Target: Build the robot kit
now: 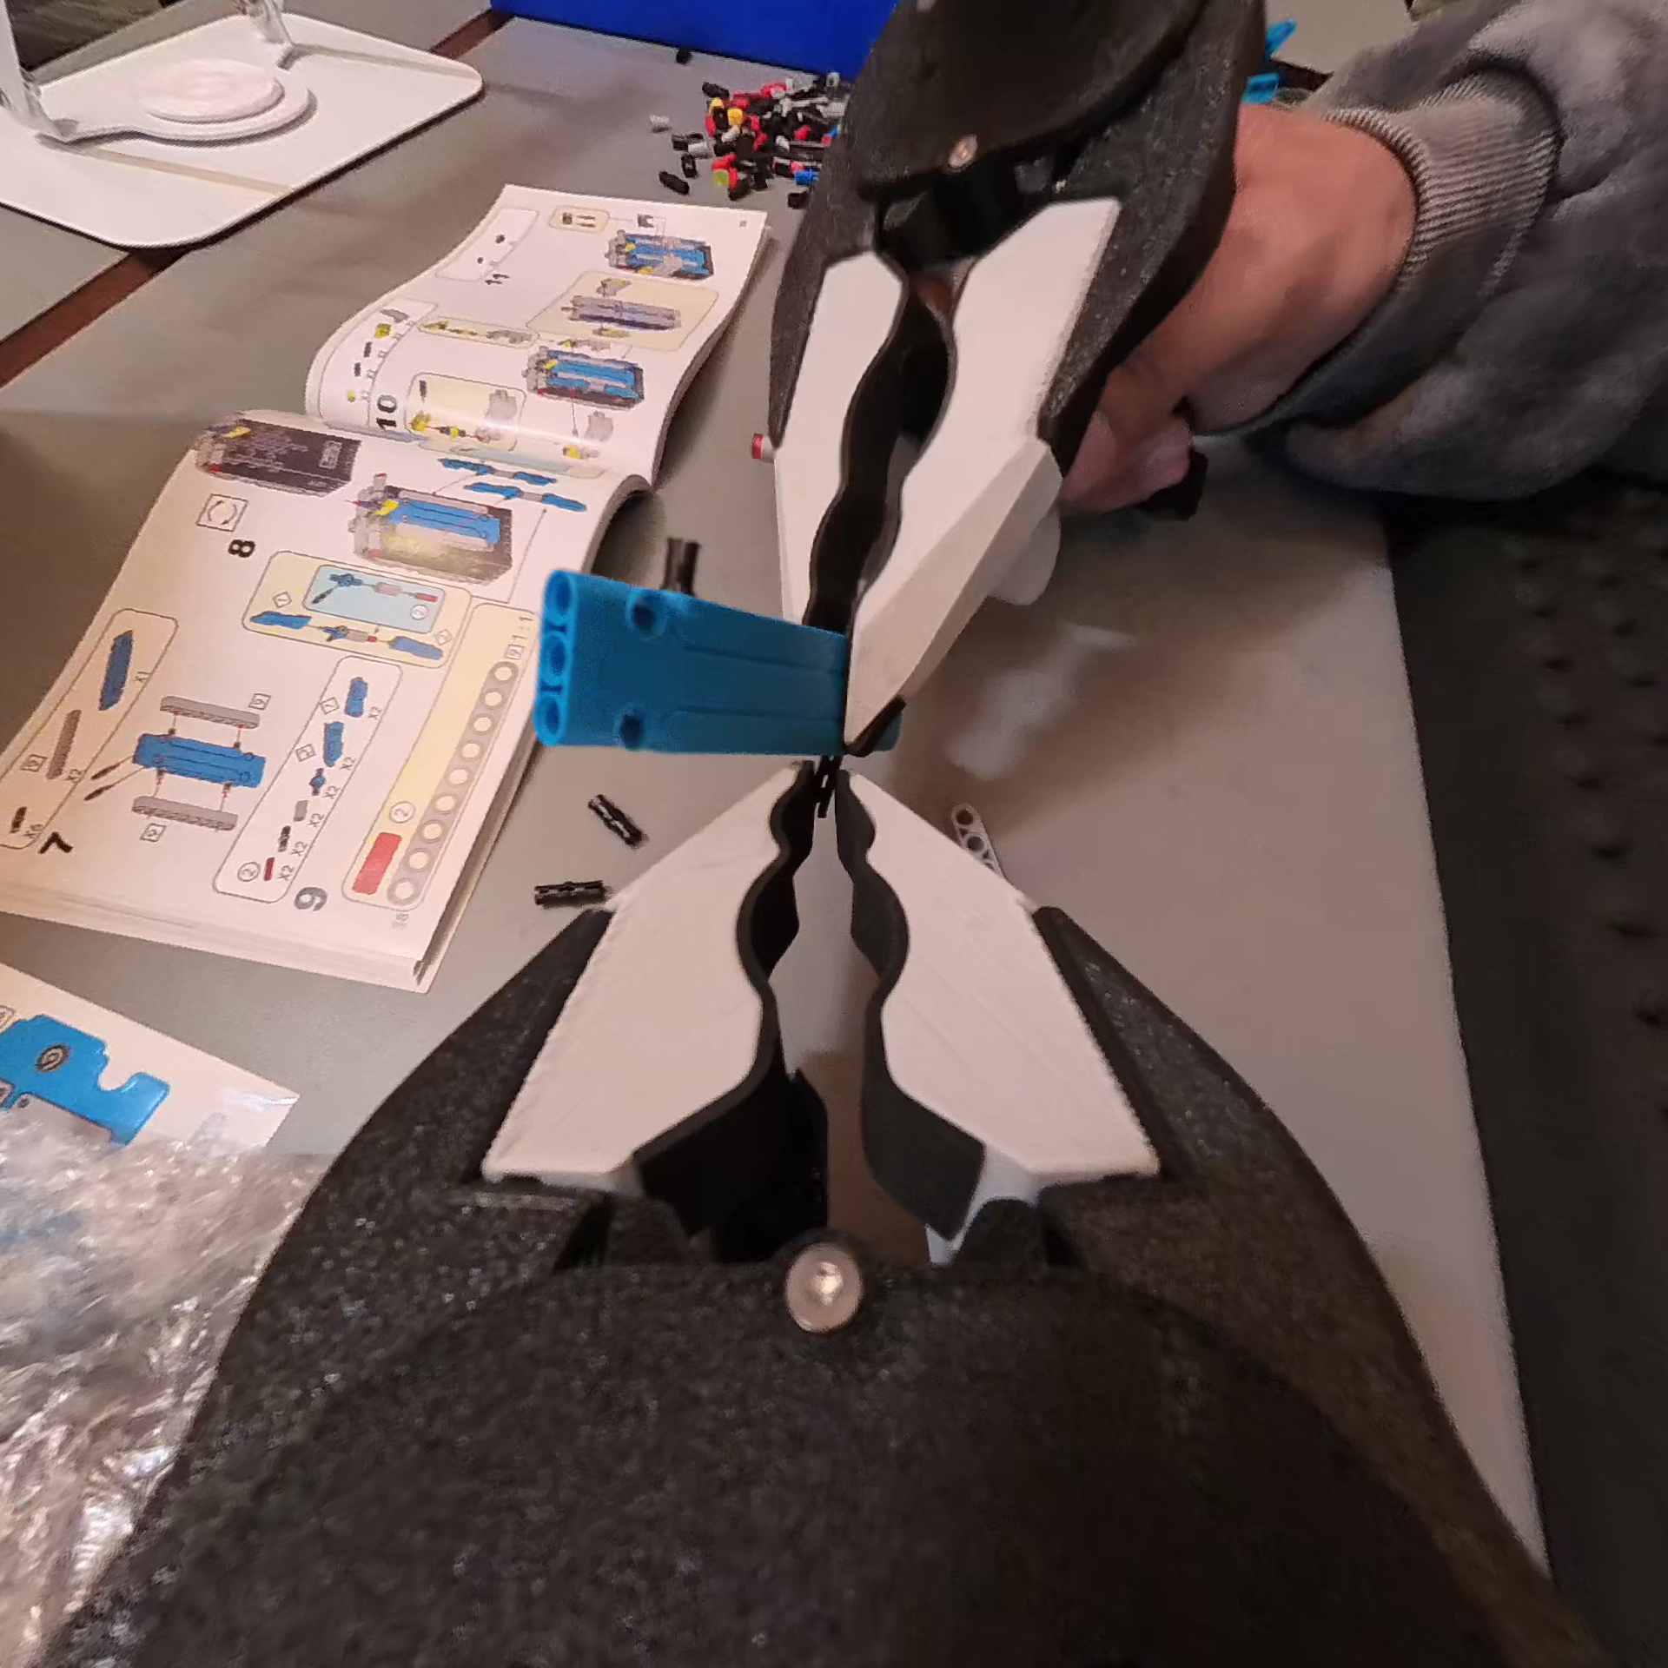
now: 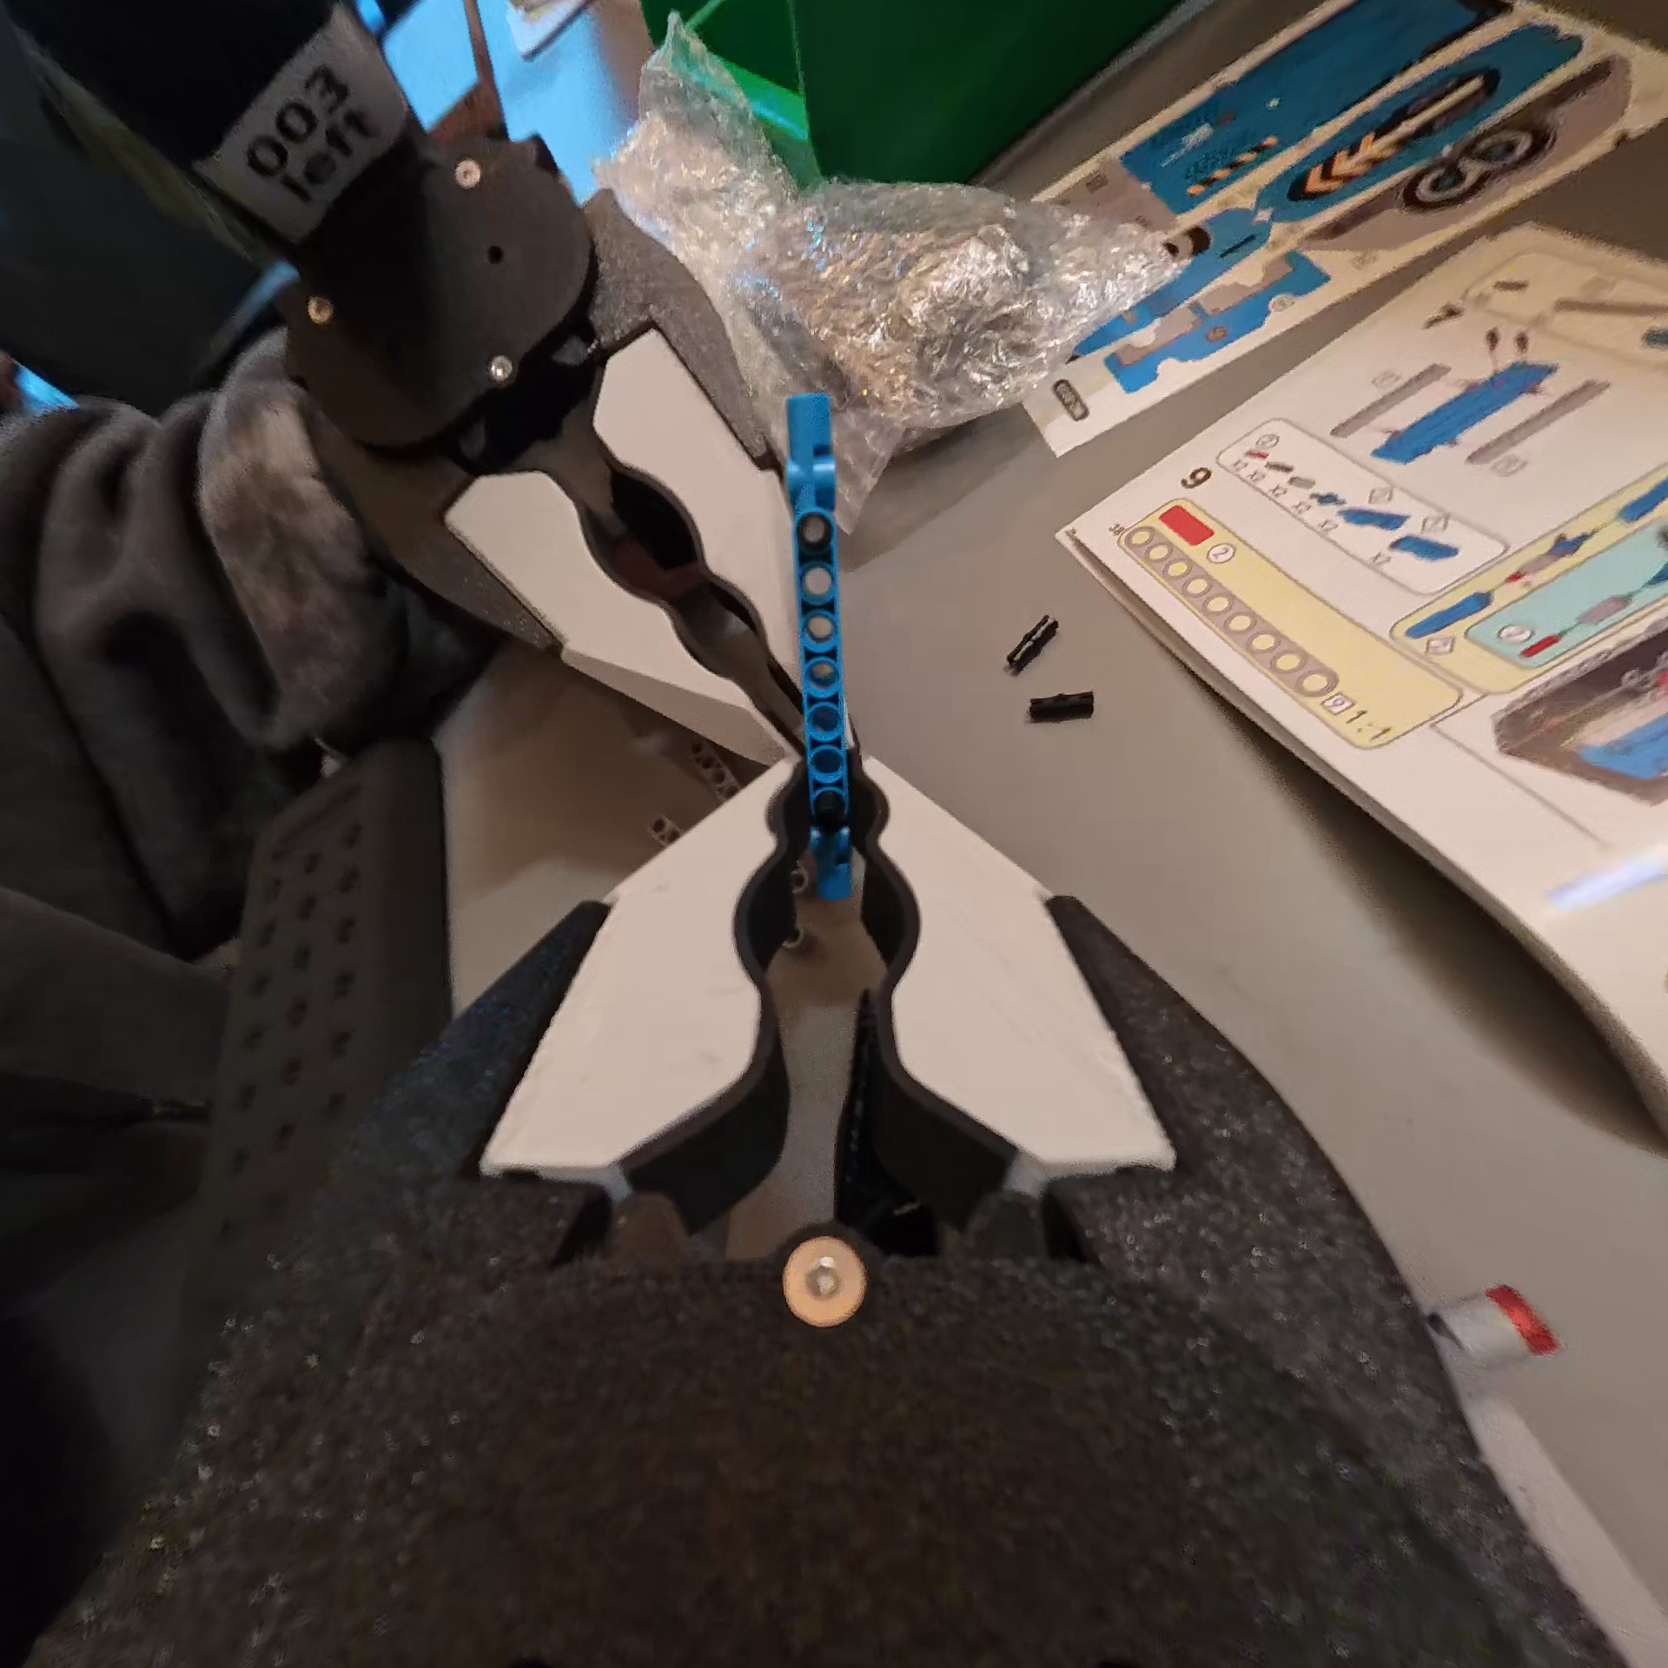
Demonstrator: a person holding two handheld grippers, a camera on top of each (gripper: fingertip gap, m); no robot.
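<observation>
1. The left gripper [image 1: 826, 781] is pinched nearly closed on a small black pin [image 1: 823, 787], its tips just under the blue panel [image 1: 690, 672].
2. The right gripper [image 2: 835, 817] is clamped on the blue panel at one end, so most of the panel sticks out unsupported beyond the fingers, held above the tabletop [image 1: 1218, 812].
3. Risk: the pin is tiny and only caught at the very tips. A slight twist, as I judge it, could flick it out onto the tabletop.
4. Risk: pushing on the panel while it is held only at its end could lever it round in the right gripper, and pin and hole would no longer line up.
5. Beyond the blue panel, 2 loose black pins [image 2: 1047, 672] lie near the open instruction booklet [image 1: 379, 587].
6. Farther from the panel sit a crumpled plastic bag [image 2: 866, 280] and, in the left wrist view, a pile of small mixed parts [image 1: 763, 135].
</observation>
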